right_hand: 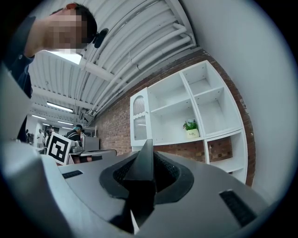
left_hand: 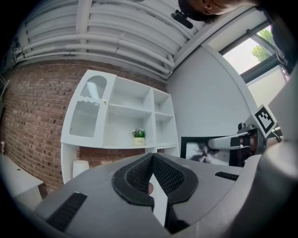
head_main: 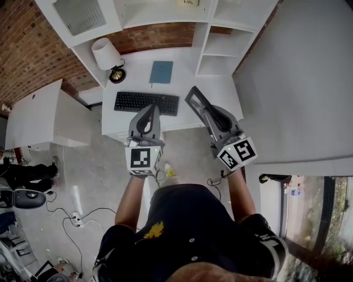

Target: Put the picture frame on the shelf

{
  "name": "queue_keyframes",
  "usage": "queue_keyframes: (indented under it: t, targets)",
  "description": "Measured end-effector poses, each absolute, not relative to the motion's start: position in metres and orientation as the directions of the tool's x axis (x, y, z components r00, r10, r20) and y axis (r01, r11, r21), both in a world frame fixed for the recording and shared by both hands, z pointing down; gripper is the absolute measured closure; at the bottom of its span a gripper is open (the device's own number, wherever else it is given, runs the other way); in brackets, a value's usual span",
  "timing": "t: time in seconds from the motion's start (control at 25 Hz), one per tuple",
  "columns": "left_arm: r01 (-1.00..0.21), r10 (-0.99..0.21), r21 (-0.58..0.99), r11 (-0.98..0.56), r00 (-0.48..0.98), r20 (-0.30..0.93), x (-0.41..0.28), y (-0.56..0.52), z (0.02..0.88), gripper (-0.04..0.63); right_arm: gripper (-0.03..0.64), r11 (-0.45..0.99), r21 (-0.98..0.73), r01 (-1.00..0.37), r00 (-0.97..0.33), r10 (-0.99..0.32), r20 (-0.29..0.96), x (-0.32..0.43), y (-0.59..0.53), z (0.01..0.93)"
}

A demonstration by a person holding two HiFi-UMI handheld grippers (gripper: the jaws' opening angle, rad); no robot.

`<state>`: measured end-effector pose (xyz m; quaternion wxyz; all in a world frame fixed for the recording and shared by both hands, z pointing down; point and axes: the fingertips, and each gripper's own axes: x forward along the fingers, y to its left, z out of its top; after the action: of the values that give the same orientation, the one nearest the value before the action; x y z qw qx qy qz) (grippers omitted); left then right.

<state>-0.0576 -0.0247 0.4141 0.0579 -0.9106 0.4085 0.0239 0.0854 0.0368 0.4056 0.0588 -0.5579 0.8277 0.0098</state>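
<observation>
My right gripper is shut on a black picture frame and holds it up in front of the desk. In the right gripper view the frame stands edge-on, pinched between the jaws. The left gripper view shows the frame's front with a dark print, beside the right gripper. My left gripper hovers level with it to the left, its jaw tips touching with nothing between them. The white shelf unit stands ahead against the brick wall.
A small potted plant sits in a middle shelf compartment. Below the shelf, the white desk carries a black keyboard, a blue book and a white lamp. A white wall runs on the right.
</observation>
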Motion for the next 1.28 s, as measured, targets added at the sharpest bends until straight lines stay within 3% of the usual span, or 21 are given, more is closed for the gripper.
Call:
queue_keyframes:
  t: [0.6, 1.28]
  targets:
    - [-0.744, -0.743, -0.040, -0.667, 0.668, -0.027, -0.030, -0.131, 0.440, 0.577, 0.551, 0.384, -0.073, -0.921, -0.379, -0.923, -0.071, 0.111, -0.078, 0.418]
    - [-0.863, -0.864, -0.082, -0.498, 0.502, -0.029, 0.032, -0.234, 0.424, 0.577, 0.551, 0.580, -0.093, -0.809, -0.571, -0.813, -0.112, 0.189, -0.206, 0.402]
